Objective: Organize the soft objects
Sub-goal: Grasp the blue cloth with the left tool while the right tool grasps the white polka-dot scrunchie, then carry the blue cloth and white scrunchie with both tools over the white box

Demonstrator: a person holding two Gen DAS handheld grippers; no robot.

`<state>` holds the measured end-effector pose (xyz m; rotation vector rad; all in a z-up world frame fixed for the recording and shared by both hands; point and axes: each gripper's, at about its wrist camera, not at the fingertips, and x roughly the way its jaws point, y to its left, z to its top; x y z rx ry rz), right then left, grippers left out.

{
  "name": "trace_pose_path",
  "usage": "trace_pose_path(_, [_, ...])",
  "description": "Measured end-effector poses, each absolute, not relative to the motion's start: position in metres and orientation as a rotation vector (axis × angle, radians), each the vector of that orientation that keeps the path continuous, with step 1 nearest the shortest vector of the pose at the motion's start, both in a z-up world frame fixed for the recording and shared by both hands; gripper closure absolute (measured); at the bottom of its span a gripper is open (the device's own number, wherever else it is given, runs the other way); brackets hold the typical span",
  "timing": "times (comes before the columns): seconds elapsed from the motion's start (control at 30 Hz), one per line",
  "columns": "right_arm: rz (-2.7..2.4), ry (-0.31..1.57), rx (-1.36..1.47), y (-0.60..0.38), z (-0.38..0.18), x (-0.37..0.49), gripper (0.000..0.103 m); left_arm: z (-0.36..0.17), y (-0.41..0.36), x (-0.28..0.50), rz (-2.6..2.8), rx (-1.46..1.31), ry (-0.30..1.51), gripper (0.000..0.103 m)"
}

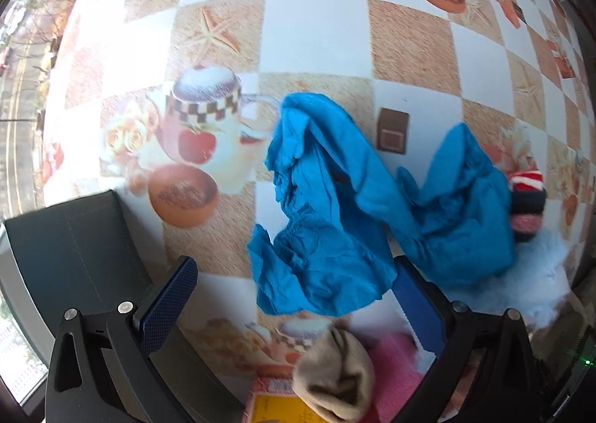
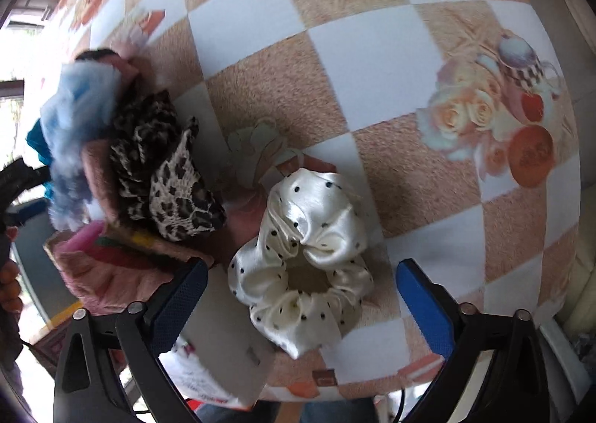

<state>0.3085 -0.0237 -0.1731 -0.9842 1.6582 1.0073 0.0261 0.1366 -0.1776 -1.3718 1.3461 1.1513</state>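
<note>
While the left gripper (image 1: pixel 294 296) is hanging over the checked tablecloth (image 1: pixel 316 31) with its jaws spread wide and nothing between them, a crumpled blue cloth (image 1: pixel 335 207) is lying sprawled on the table right ahead of its fingertips, its lower edge reaching in between the two blue pads. Just to the right of that cloth, a small red, white and dark striped knit piece (image 1: pixel 527 199) is sitting against its edge, and a pale blue fluffy item (image 1: pixel 536 277) is spreading out below that. Down near the bottom of the left view, a beige sock (image 1: pixel 339 374) is lying over something pink (image 1: pixel 395 367), with a yellow and red box (image 1: pixel 272 400) peeking out beneath.

Over on the right side, the right gripper (image 2: pixel 301 296) is also standing wide open, and a cream satin scrunchie with black dots (image 2: pixel 305 259) is resting flat on the tablecloth between its fingers, touching neither pad as far as the view shows. To the left of it, a leopard-print scrunchie (image 2: pixel 167 169) is piled on a dusty-pink fabric (image 2: pixel 108 281), with the pale blue fluff (image 2: pixel 74 132) heaped against its far side.
</note>
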Motion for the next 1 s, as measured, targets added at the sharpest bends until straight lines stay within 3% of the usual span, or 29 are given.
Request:
trace_pose_path(0.07, [1.024, 1.677, -0.982, -0.023, -0.178, 0.305, 0.023, -0.179, 0.139, 0.022, 1.170, -1.345, 1.353, 0.001])
trace_pose_path(0.13, [1.025, 1.660, -0.983, -0.024, -0.180, 0.303, 0.026, -0.184, 0.139, 0.018, 1.170, -1.355, 1.356, 0.001])
trace_pose_path(0.17, [1.026, 1.640, -0.995, -0.025, -0.180, 0.303, 0.036, -0.187, 0.139, 0.017, 1.167, -1.367, 1.356, 0.004])
trace_pose_path(0.2, [1.032, 1.618, -1.001, -0.026, -0.177, 0.303, 0.055, -0.190, 0.140, 0.010, 1.163, -1.374, 1.352, 0.009])
trace_pose_path(0.23, [1.037, 1.611, -1.001, -0.029, -0.174, 0.306, 0.065, -0.196, 0.143, 0.009, 1.154, -1.374, 1.341, 0.011])
trace_pose_path(0.27, [1.037, 1.621, -0.992, -0.032, -0.171, 0.309, 0.068, -0.201, 0.147, 0.009, 1.140, -1.366, 1.334, 0.016])
trace_pose_path(0.37, [1.014, 1.637, -0.969, -0.035, -0.163, 0.309, 0.068, -0.213, 0.150, 0.014, 1.119, -1.344, 1.346, 0.042])
trace_pose_path(0.4, [1.013, 1.635, -0.959, -0.036, -0.160, 0.312, 0.068, -0.215, 0.151, 0.014, 1.110, -1.359, 1.340, 0.060])
trace_pose_path(0.47, [1.010, 1.633, -0.940, -0.040, -0.151, 0.321, 0.068, -0.212, 0.151, 0.008, 1.121, -1.404, 1.288, 0.081])
trace_pose_path(0.77, [1.047, 1.604, -0.881, -0.063, -0.103, 0.335, 0.068, -0.182, 0.151, -0.030, 1.144, -1.395, 1.121, 0.083])
trace_pose_path(1.0, [1.088, 1.583, -0.863, -0.074, -0.081, 0.340, 0.068, -0.138, 0.137, -0.036, 1.130, -1.290, 1.092, 0.083])
